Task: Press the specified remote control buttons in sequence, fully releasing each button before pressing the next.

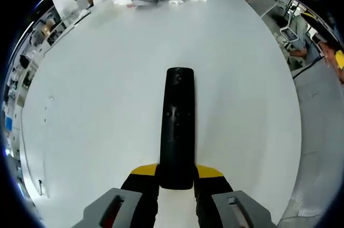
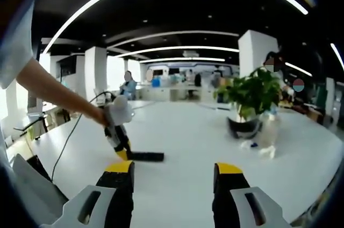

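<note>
No text, label, brand, number or sign can be read. The marks on the remote [image 1: 177, 126] are too small to be made out, and nothing legible is seen on the table [image 1: 107, 104].

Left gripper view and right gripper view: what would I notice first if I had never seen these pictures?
First the long black remote, lying on the big white table and clamped at its near end by the left gripper. In the right gripper view, that remote lies small on the table, with a person's arm reaching to it. The right gripper is open, and a green plant stands beyond on the right.
</note>
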Tool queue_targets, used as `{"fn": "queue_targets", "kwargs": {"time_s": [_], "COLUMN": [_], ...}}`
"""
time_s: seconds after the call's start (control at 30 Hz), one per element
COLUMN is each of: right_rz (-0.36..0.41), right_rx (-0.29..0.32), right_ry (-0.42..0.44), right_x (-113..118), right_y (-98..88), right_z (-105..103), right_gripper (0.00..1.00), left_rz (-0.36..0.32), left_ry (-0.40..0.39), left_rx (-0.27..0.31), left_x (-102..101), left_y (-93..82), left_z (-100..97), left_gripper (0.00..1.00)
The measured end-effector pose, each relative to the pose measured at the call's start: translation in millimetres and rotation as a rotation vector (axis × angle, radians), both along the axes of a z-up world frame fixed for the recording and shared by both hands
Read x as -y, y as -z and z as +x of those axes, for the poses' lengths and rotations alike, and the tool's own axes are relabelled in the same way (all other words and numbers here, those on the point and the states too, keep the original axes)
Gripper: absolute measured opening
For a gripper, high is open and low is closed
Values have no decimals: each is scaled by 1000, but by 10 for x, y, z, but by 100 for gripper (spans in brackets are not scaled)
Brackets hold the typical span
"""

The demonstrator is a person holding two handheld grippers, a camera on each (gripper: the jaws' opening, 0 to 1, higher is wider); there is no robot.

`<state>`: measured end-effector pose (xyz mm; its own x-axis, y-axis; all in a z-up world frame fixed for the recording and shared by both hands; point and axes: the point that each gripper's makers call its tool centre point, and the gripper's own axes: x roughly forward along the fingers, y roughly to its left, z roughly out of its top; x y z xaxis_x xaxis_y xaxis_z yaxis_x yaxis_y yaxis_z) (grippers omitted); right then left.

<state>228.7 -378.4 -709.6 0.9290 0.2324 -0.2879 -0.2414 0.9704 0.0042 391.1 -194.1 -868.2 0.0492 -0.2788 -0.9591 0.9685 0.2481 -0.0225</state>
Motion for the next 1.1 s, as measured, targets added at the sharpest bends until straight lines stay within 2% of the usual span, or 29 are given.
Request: {"fn": "queue_targets", "kwargs": {"time_s": [0.37, 0.63, 1.1], "right_rz": [-4, -2, -11], "right_rx": [-3, 2, -6], "right_ry": [2, 12, 10], "right_x": [3, 24, 22], "right_y": [10, 2, 19], "right_z": [1, 4, 4], "right_gripper": [56, 55, 53], "left_rz": [39, 20, 39], "left_ry": [18, 14, 31], "left_rx": [-9, -6, -10], "left_x": [1, -8, 2], "left_y": [5, -2, -1], "left_z": [108, 207, 375], "left_gripper": [24, 24, 24]}}
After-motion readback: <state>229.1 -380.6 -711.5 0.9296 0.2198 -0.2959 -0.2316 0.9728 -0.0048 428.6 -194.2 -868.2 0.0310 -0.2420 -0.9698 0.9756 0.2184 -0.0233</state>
